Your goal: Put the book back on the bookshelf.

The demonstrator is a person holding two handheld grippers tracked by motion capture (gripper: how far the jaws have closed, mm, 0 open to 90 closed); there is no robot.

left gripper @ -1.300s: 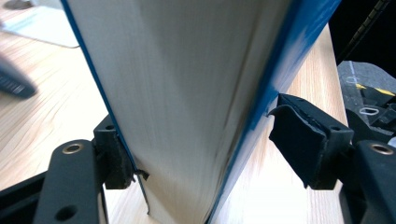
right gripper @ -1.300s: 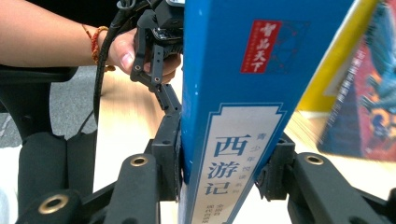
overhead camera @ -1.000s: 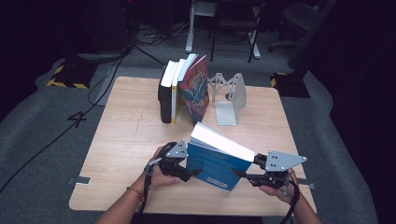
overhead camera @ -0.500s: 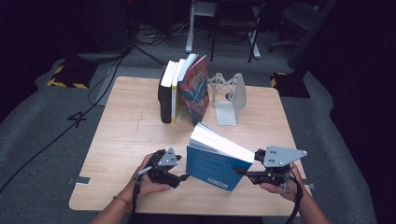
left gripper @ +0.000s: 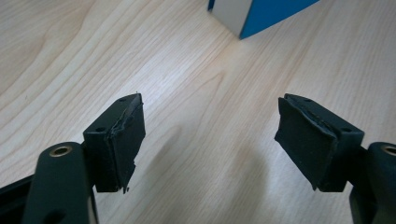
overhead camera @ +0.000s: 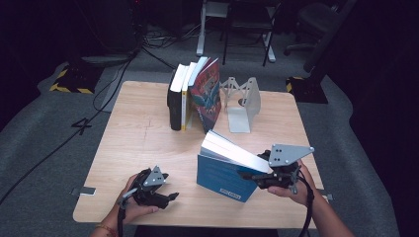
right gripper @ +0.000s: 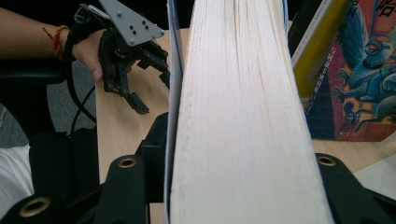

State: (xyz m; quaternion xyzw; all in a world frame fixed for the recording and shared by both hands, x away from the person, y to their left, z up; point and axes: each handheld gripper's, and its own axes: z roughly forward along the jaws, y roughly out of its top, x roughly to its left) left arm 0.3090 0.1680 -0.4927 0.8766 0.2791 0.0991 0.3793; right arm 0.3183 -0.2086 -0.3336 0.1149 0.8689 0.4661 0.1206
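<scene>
A: On the left, the left tongs [overhead camera: 170, 197] hang open over bare desk [overhead camera: 143, 133]; empty?

B: Yes; the right tongs [overhead camera: 249, 175], jaws just widening, grip the blue book [overhead camera: 222, 175] upright on the near desk; shelving it beside the row of books [overhead camera: 195, 96] remains.

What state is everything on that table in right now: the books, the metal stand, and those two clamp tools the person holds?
Blue book: standing tilted, held between the right hand-held gripper's jaws.
Right hand-held gripper: jaws just been opening, book's pages between them.
Left hand-held gripper: open, empty, apart from the book.
Row of books: upright, leaning.
Metal bookend: upright, nothing against it.
</scene>
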